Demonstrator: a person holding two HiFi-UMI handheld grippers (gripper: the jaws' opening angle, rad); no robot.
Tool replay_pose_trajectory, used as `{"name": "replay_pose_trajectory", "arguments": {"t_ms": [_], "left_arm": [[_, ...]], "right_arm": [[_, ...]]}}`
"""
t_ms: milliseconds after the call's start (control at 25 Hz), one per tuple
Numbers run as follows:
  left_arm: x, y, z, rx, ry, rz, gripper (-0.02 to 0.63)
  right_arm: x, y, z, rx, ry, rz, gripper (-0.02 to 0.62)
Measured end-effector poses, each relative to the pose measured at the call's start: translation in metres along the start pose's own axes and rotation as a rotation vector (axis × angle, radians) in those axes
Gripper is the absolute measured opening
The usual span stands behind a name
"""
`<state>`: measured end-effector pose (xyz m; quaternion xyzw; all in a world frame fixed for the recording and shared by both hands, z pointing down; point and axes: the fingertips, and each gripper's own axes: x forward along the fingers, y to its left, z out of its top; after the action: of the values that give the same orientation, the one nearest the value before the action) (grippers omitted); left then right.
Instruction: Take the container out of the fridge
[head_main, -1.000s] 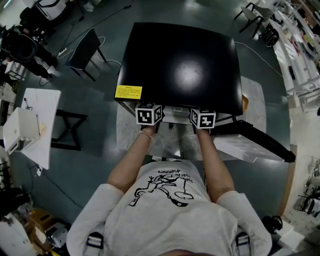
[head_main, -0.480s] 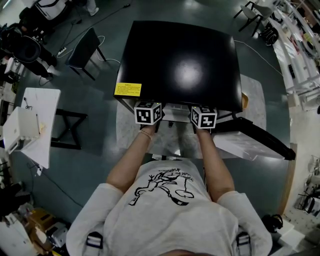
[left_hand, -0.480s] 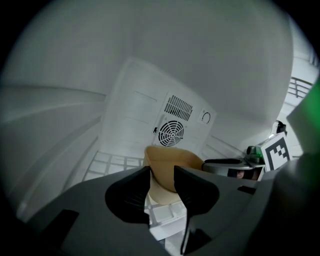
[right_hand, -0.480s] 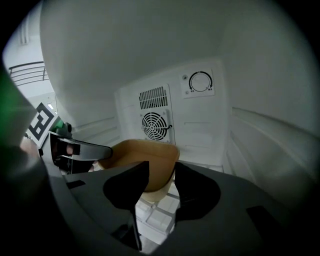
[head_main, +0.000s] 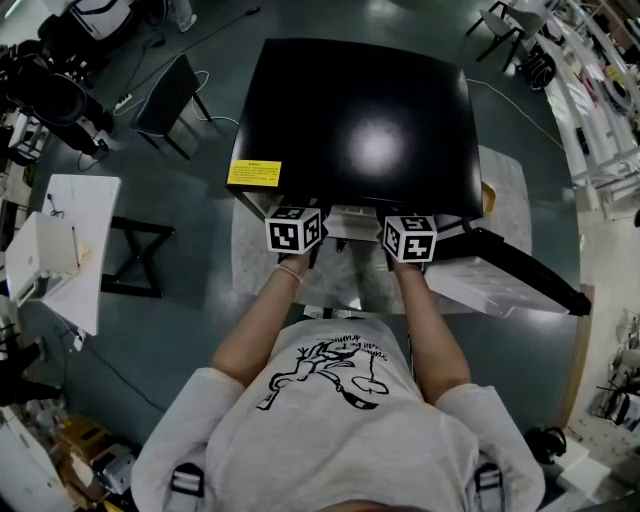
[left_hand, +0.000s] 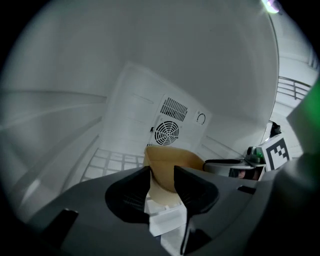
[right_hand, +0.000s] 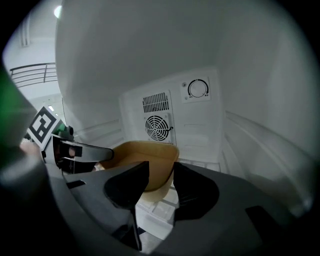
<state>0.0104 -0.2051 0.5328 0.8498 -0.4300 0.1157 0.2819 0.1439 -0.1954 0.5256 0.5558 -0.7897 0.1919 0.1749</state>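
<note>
Two pinches on one tan container (right_hand: 145, 155) — left gripper (left_hand: 161, 176) and right gripper (right_hand: 160, 172) each narrowed onto a side wall. Inside the fridge (head_main: 360, 130), before the fan grille (right_hand: 158, 127); overhead, hidden — only marker cubes (head_main: 295, 229) at the front edge.

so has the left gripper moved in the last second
Yes, slightly. In the head view the left gripper, tongs on the container, sits farther from the yellow sticker on the fridge than before, pulled back from it.
</note>
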Motion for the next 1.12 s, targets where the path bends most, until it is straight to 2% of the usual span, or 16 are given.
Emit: {"name": "replay_pose_trajectory", "arguments": {"t_ms": [1120], "left_arm": [[-0.041, -0.029, -0.003, 0.013, -0.064, -0.012, 0.158]], "right_arm": [[-0.052, 0.020, -0.002, 0.004, -0.044, 0.000, 0.160]]}}
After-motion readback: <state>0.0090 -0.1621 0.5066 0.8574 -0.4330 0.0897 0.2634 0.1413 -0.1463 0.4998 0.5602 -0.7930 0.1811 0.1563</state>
